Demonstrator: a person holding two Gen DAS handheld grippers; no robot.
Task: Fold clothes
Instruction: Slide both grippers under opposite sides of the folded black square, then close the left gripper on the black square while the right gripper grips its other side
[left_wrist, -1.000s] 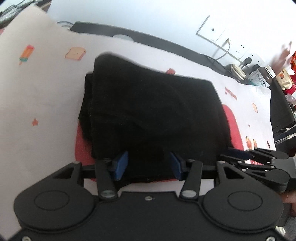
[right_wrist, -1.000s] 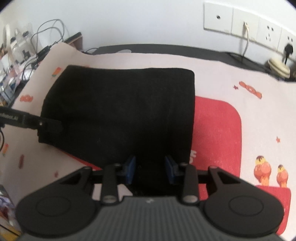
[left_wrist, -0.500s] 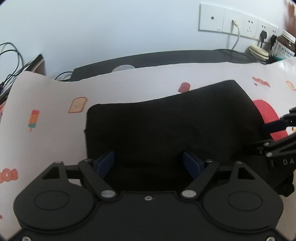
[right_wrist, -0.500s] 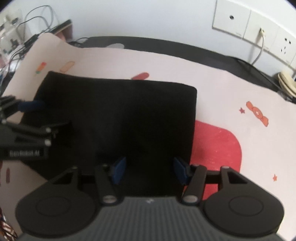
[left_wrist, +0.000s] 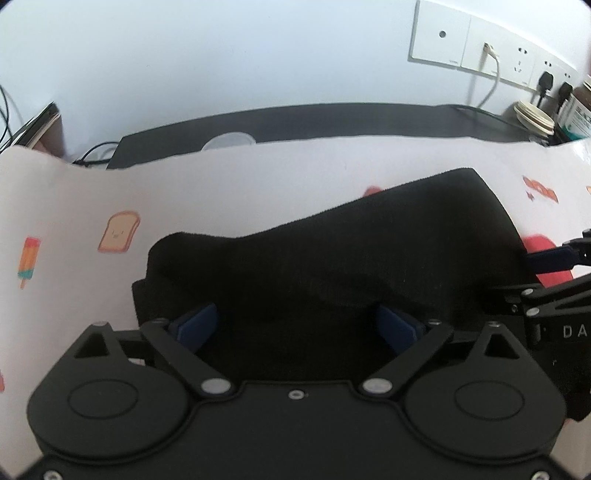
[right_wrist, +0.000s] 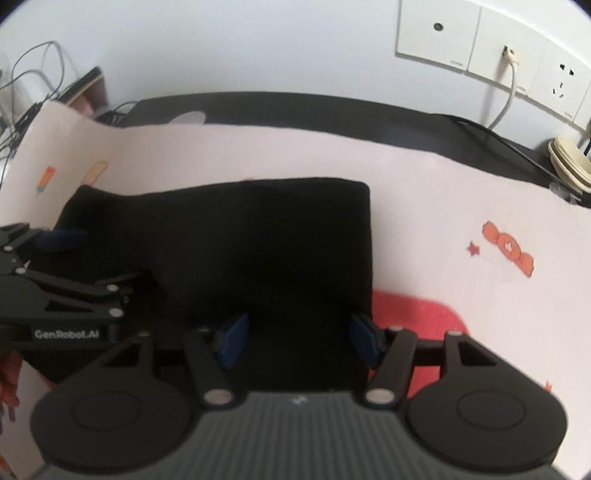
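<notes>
A black garment (left_wrist: 332, 258) lies folded into a thick rectangle on the printed tablecloth (left_wrist: 240, 192). My left gripper (left_wrist: 297, 326) is open at the garment's near left edge, and the cloth runs loosely between its spread blue pads (left_wrist: 195, 325). My right gripper (right_wrist: 298, 339) is open at the near right corner of the garment (right_wrist: 258, 240), its pads (right_wrist: 232, 339) standing apart on either side of the cloth. Each gripper's blue finger also shows at the side edge of the other wrist view.
The tablecloth (right_wrist: 443, 192) carries small cartoon prints and a red patch (right_wrist: 417, 314) to the right of the garment. A black desk strip (left_wrist: 332, 118) runs behind it. On the wall are sockets (left_wrist: 491, 59) with a white cable; a jar and lids stand far right, cables far left.
Both grippers have opened wider and let go of the garment's near edge. The left wrist view swung from the garment's side to face the wall. The garment stays folded.
</notes>
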